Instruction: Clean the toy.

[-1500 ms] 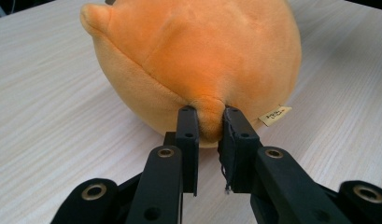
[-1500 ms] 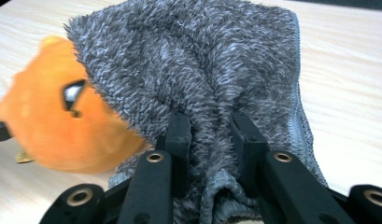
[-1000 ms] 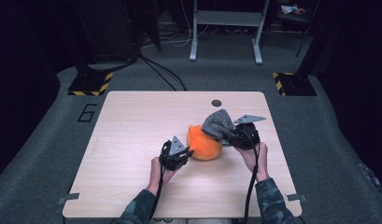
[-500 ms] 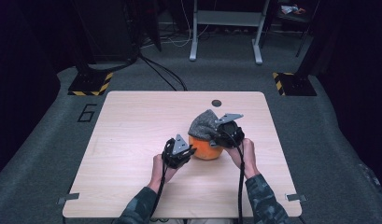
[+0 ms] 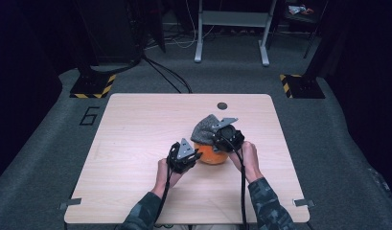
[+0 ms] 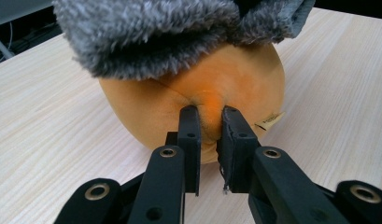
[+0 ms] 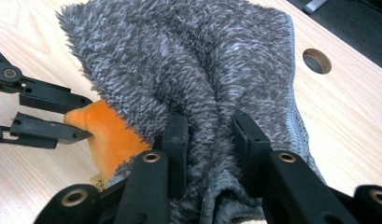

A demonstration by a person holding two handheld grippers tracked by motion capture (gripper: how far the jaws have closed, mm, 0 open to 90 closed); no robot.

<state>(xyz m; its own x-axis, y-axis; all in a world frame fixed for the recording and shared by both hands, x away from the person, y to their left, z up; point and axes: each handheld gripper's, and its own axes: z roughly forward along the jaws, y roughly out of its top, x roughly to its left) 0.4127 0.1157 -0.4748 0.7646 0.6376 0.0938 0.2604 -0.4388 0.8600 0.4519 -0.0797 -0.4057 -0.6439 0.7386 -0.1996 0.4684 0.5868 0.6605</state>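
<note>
Two soft items, centre frame, on table (image 5: pixel 136 143).
Left tool (image 6: pixel 211 122) pinches orange plush (image 6: pixel 235 79); right tool (image 7: pixel 211 128) clamps grey cloth (image 7: pixel 188 60); both light, grip by folds.

On the worktop (image 5: pixel 136 143): 1 orange cushion (image 5: pixel 210 153), 1 grey fluffy cloth (image 5: pixel 205 128) over it, and 2 hand-held grippers, left hand-held gripper (image 5: pixel 196 155) and right hand-held gripper (image 5: pixel 217 141)

light: I see bench (image 5: pixel 136 143) lit from overhead | surroundings dark from 9 through 3 o'clock | focus: soft, grainy
</note>
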